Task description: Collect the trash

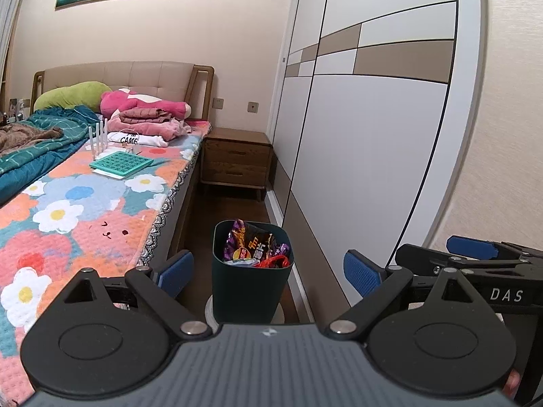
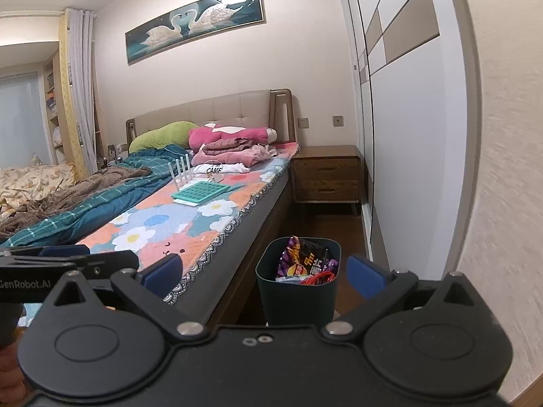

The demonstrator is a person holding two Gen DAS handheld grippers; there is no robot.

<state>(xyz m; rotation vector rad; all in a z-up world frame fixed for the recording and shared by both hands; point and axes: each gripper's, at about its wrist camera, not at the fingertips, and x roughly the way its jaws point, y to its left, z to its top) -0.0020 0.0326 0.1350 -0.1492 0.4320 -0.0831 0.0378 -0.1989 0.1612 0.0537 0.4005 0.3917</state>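
The bed (image 1: pixel 85 203) is the landmark; every position below is given relative to it. It carries a flowered cover whose scalloped trim marks the near side edge. The sliding wardrobe (image 1: pixel 356 135) runs parallel to that edge, leaving a narrow aisle of wooden floor (image 1: pixel 220 207) between them. At the head end of the bed, in this aisle, stands a two-drawer wooden nightstand (image 1: pixel 236 162) against the wall. A swan painting (image 2: pixel 193 23) hangs above the headboard.

The trash bin (image 1: pixel 249 271), dark green with a rounded-square rim, stands in the aisle just beside the bed's side edge, toward the foot end. It is filled to the rim with snack wrappers (image 1: pixel 258 247): purple, black and red packets, one printed in orange characters too small to read.

On the bed, near the side edge, lies a teal grid tray (image 1: pixel 122 162) with a white router (image 1: pixel 98 135) behind it. A folded white shirt (image 1: pixel 135 139) reads "CAME".

The left tool (image 1: pixel 268 269) is spread wide and holds nothing; its blue pads frame the bin. The right tool (image 2: pixel 263 271) is likewise wide open and empty, with the bin between its pads. Lettering "DAS" shows on the right tool in the left view; "GenRobot.AI" shows on the left tool in the right view.
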